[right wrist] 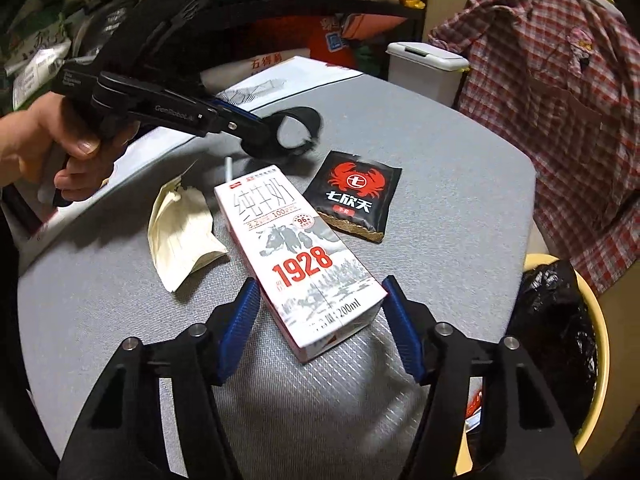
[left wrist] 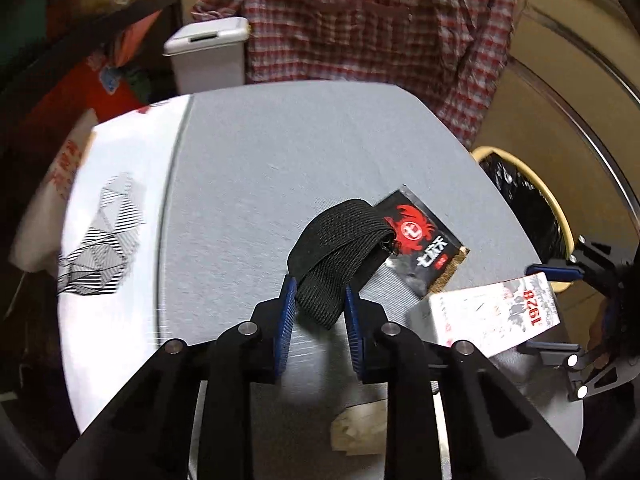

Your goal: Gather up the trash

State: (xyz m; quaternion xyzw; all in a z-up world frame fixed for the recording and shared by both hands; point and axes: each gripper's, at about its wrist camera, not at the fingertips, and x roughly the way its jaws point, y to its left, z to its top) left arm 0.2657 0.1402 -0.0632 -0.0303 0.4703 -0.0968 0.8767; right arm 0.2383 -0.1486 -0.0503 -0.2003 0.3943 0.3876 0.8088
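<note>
Left to right: the left gripper point(left wrist: 318, 312) has a black elastic strap loop point(left wrist: 336, 248) between its blue pads; in the right wrist view the loop hangs off its tip above the table, so I'd call that pinched. Best bet is to hold the pinch firm and carry it high so the dangling end clears the crumpled cream paper scrap point(right wrist: 182, 232) and the black crab-print snack packet point(right wrist: 354, 196).

The right gripper point(right wrist: 320, 328) straddles the white 1928 milk carton point(right wrist: 304, 264) lying flat on the grey table point(right wrist: 440, 160). Its jaws sit at the carton's sides; can't tell if they're squeezing yet. The yellow bin with the black liner point(right wrist: 560, 320) is just off the table's right edge.
</note>
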